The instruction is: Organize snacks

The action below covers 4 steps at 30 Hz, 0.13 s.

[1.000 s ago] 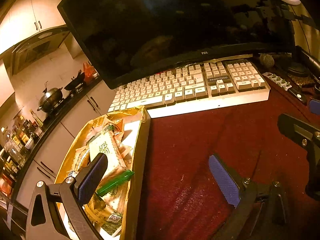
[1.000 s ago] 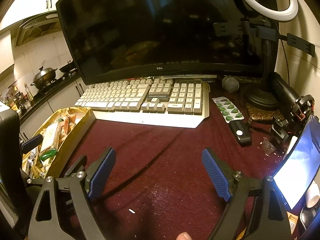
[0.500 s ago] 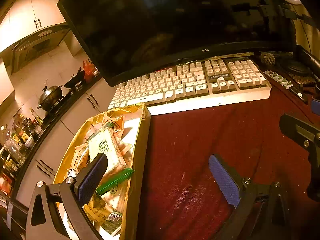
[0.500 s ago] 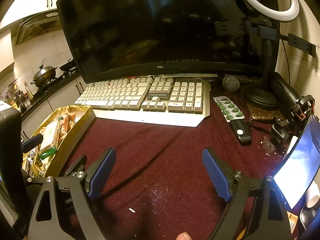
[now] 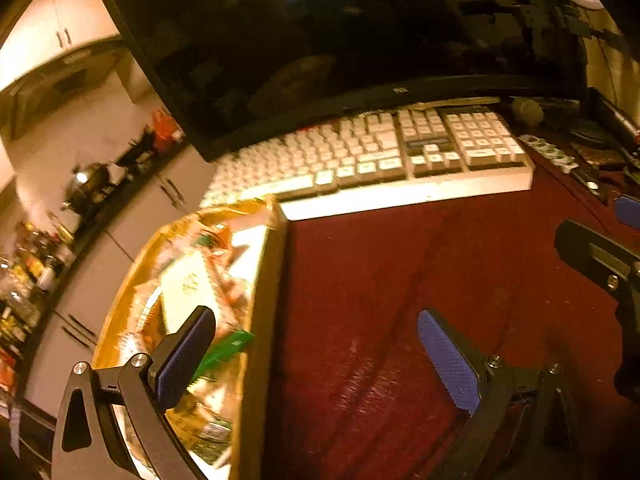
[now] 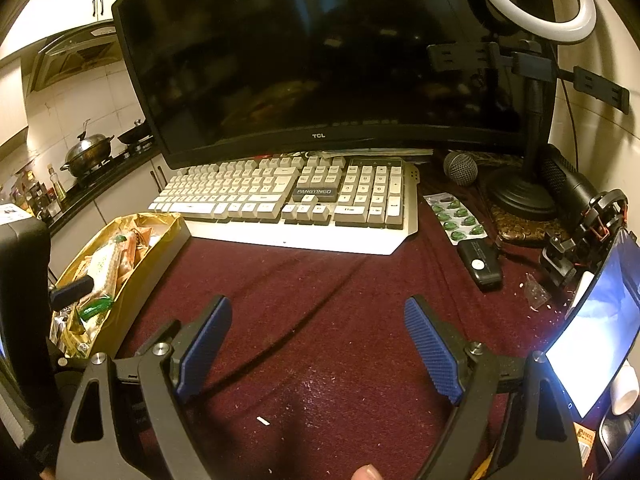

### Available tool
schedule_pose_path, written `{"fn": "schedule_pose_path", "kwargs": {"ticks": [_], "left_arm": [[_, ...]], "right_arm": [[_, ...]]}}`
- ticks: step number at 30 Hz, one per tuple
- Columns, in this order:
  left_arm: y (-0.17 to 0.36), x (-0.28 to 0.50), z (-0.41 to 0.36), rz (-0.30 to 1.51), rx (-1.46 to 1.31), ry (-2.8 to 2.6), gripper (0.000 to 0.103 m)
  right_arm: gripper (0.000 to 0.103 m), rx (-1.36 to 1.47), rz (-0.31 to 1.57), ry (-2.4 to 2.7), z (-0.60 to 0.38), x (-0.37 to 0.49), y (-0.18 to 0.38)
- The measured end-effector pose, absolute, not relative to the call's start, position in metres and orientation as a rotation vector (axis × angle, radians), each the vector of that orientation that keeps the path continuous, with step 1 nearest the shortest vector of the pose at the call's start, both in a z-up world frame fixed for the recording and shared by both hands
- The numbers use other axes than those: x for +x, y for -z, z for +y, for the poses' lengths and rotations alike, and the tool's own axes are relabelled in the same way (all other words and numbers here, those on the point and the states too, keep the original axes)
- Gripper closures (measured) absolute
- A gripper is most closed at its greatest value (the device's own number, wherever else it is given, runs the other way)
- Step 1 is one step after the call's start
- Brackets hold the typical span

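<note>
A long gold box of wrapped snacks sits at the left edge of the maroon cloth. Among them lie a pale packet with green print and a green wrapper. My left gripper is open and straddles the box's right wall, one pad over the snacks and the other over the cloth. Nothing is between its pads. In the right wrist view, the box lies to the left of my right gripper. That gripper is open and empty over bare cloth. The left gripper's finger hovers above the snacks.
A white keyboard and a dark monitor stand behind. To the right are a blister pack, a black remote, a microphone, a ring light stand and a lit phone. A kitchen counter lies beyond the left edge.
The left wrist view has shifted slightly and gone blurred, so the left gripper has turned a little. The right gripper has kept still. Both stay open.
</note>
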<state>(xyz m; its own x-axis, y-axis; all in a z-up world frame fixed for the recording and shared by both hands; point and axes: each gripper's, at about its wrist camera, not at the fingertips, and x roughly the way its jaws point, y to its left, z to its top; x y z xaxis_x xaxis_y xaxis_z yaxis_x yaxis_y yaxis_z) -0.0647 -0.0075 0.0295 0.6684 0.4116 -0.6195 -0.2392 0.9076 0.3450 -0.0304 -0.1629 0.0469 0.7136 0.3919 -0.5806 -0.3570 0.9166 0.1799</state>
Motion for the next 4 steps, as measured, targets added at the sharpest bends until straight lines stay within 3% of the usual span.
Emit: {"fn": "schedule_pose_path", "kwargs": {"ticks": [4], "left_arm": [[-0.0278, -0.0658, -0.0103, 0.758, 0.244, -0.36, 0.001]], "right_arm": [[0.015, 0.071, 0.654, -0.383, -0.1685, -0.0282, -0.0467]]}}
